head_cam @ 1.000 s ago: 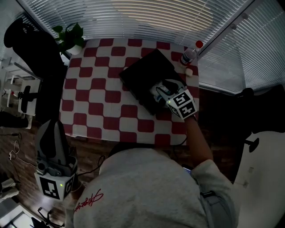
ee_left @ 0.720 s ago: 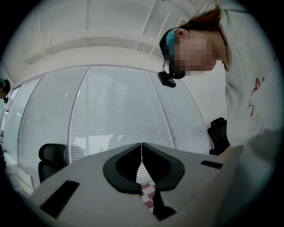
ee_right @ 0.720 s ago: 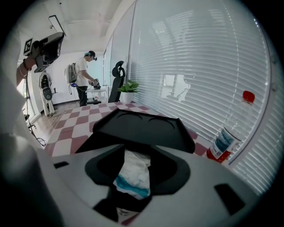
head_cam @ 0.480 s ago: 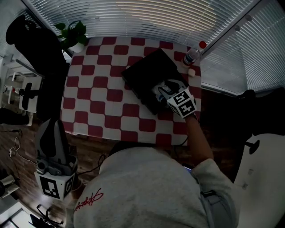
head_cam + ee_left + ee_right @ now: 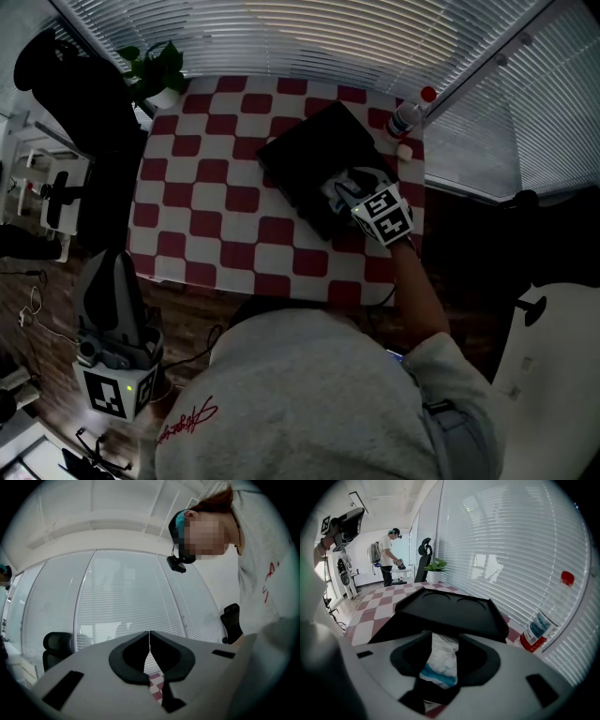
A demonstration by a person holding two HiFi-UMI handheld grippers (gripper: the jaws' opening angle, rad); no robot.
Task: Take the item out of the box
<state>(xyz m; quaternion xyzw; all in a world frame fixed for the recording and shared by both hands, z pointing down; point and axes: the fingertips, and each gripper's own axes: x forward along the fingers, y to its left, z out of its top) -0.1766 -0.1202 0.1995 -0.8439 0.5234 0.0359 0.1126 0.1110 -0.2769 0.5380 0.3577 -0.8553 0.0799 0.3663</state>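
Observation:
A black box [image 5: 305, 155] lies at the far right of the checkered table [image 5: 216, 197], its lid raised in the right gripper view [image 5: 450, 606]. My right gripper [image 5: 340, 194] is at the box's near right corner. It is shut on a white packet with a blue band [image 5: 439, 660], which stands upright between the jaws [image 5: 440, 656]. My left gripper [image 5: 111, 262] hangs low at the left, off the table's near edge. In its own view it [image 5: 149, 637] points up at the blinds, shut and empty.
A clear bottle with a red cap [image 5: 405, 114] [image 5: 544, 620] stands just right of the box, a small pale object [image 5: 404, 152] beside it. A potted plant [image 5: 155, 73] sits at the far left corner. A black chair [image 5: 80, 112] stands left of the table. A person [image 5: 388, 557] is in the background.
The head camera shifted slightly. Both grippers keep their places relative to the box and the table.

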